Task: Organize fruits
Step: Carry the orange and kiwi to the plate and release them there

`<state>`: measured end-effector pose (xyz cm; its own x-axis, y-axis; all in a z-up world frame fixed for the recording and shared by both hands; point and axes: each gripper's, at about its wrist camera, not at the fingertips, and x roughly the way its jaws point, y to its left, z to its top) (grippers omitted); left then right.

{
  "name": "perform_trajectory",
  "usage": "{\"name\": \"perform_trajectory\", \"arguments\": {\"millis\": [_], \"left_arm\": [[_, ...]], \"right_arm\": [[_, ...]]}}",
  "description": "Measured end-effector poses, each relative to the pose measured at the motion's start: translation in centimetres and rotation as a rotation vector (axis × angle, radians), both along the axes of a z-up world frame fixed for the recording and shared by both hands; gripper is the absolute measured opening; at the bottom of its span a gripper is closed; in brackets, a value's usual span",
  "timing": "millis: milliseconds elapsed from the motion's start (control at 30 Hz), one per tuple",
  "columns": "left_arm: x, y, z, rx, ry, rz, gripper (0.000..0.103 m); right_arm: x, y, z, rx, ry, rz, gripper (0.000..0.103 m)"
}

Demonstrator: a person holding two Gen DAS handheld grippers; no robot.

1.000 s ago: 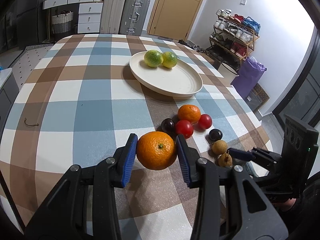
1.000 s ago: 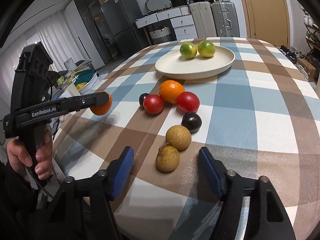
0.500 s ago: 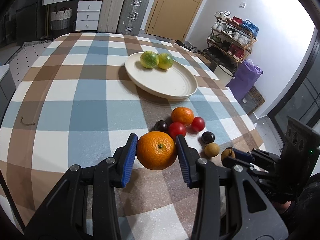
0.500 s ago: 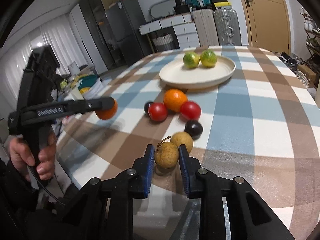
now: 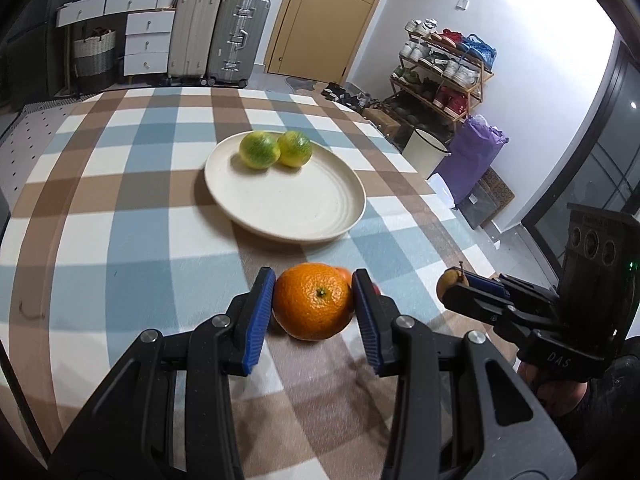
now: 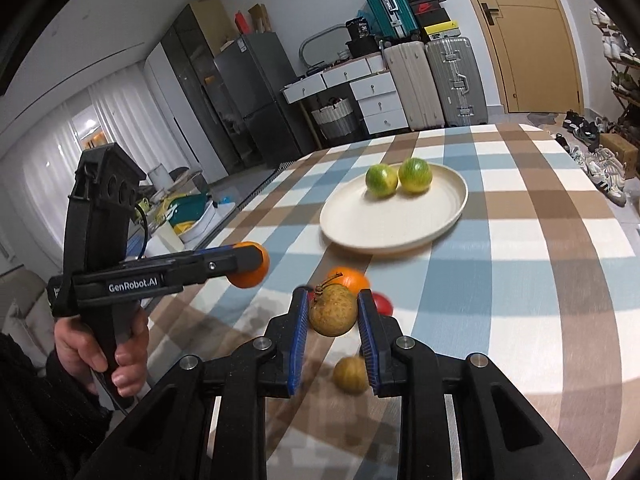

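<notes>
My left gripper (image 5: 314, 306) is shut on an orange (image 5: 313, 301), held above the checked tablecloth short of the cream plate (image 5: 292, 208). Two green citrus fruits (image 5: 259, 149) lie at the plate's far side. My right gripper (image 6: 333, 314) is shut on a small brown stemmed fruit (image 6: 333, 309), lifted off the table; in the left wrist view it shows at the right, with that fruit (image 5: 450, 281) at its tip. Below it on the cloth remain another brown fruit (image 6: 351, 374), a second orange (image 6: 349, 278) and a red fruit (image 6: 382, 304). The left gripper (image 6: 246, 264) also appears in the right wrist view.
The checked table (image 5: 120, 216) runs far beyond the plate. A shoe rack (image 5: 444, 68) and a purple bag (image 5: 470, 156) stand off its right side, suitcases (image 5: 216, 36) and drawers behind it. A person's hand (image 6: 108, 352) grips the left tool's handle.
The right gripper closed on the brown stemmed fruit and lifted it off the cloth. The left gripper rose and moved toward the plate with its orange, now covering most of the fruit cluster.
</notes>
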<state>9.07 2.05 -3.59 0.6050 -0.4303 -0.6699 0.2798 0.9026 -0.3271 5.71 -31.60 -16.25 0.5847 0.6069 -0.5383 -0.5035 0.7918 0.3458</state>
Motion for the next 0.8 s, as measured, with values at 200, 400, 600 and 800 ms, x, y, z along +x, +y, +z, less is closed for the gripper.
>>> {"name": "perform_trajectory", "arguments": {"millis": [200,400,600,800], "left_arm": [[2.8,-1.5,0.9,0.019,-0.009,-0.024,0.037],[6.0,-2.7,1.3,0.017,-0.004,-0.037,0.037],[9.2,-3.2,1.1,-0.003,0.022,-0.041,0.037],[12.8,-3.3,0.3,-0.003,0.054,-0.034,0.037]], "right_arm": [[2.5,-0.1,0.8,0.009,-0.006,0.006,0.025],[5.6,0.1,1.5,0.014,-0.011,0.021,0.025],[8.6,-0.1,1.8,0.032,0.006,0.019,0.025],[12.2,-0.7,1.4,0.034,0.042,-0.009,0.025]]}}
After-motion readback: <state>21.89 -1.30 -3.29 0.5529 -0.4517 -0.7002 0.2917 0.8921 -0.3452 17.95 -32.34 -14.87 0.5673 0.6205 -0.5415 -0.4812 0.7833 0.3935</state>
